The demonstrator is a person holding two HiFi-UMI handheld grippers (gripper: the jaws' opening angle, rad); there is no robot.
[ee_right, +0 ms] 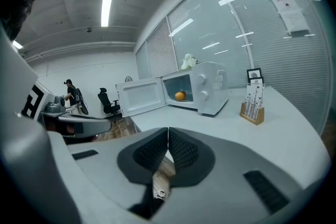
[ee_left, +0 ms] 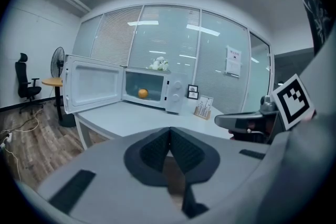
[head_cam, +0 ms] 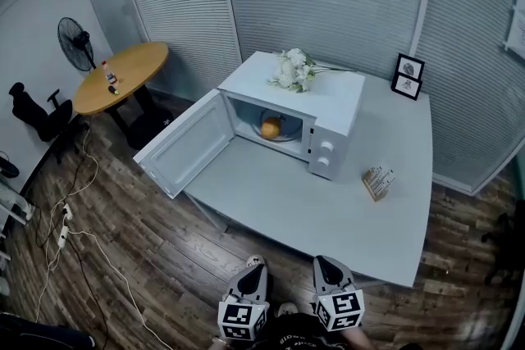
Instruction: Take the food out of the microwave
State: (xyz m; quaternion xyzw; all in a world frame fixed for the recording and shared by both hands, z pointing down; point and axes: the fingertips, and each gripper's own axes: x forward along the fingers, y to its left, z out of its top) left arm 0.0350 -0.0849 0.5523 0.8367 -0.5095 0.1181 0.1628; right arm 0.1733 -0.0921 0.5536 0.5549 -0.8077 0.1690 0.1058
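A white microwave (head_cam: pixel 321 106) stands on the pale table (head_cam: pixel 328 217) with its door (head_cam: pixel 182 145) swung wide open to the left. Inside it an orange food item (head_cam: pixel 271 127) lies on a plate. The same food (ee_left: pixel 143 93) shows in the left gripper view, and the food (ee_right: pixel 180 95) shows in the right gripper view. My left gripper (head_cam: pixel 255 270) and right gripper (head_cam: pixel 326 265) hover side by side near the table's front edge, well short of the microwave. Both are shut with nothing between their jaws.
White flowers (head_cam: pixel 294 70) lie on top of the microwave. A wooden card holder (head_cam: pixel 377 182) stands right of it, and picture frames (head_cam: pixel 408 76) at the far right corner. A round wooden table (head_cam: pixel 121 76), a fan (head_cam: pixel 75 43) and a black chair (head_cam: pixel 37 115) are at the left. Cables (head_cam: pixel 70 225) trail over the floor.
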